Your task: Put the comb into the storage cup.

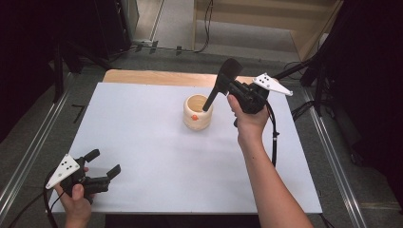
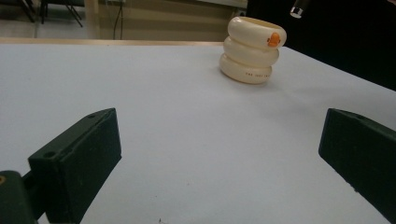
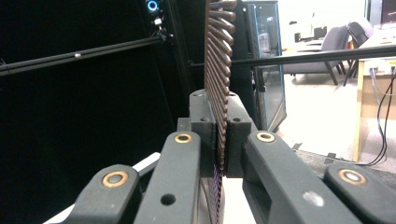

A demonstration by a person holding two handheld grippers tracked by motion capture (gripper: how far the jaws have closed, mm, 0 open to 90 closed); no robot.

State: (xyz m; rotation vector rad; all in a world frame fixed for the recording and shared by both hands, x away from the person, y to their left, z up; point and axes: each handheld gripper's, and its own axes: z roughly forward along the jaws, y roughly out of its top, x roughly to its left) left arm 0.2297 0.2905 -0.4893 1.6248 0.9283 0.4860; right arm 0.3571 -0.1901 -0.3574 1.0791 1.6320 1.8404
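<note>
Cream-coloured and glossy, the ringed holder (image 1: 197, 113) is standing upright near the middle of the white worktop (image 1: 157, 156), shaped like three stacked rounded rings with a small orange mark on its side and an open mouth at the top. Just to the right of the holder, the right tool (image 1: 231, 84) is gripping a dark comb (image 1: 218, 85) by its wide toothed head, with jaws closed tight on it; the right gripper view shows the ribbed brown teeth (image 3: 218, 70) pinched between the two black jaws. The comb's narrow handle is pointing down and left into the holder's mouth; whether its tip is touching the inside cannot be told. In my judgement the step in hand is either setting the comb into the holder or lifting it out. Lowering would call for keeping the handle centred over the mouth, then letting go without tipping the light holder. Well below and left of the holder, the left tool (image 1: 102, 168) is resting spread wide and empty at the worktop's near edge.
</note>
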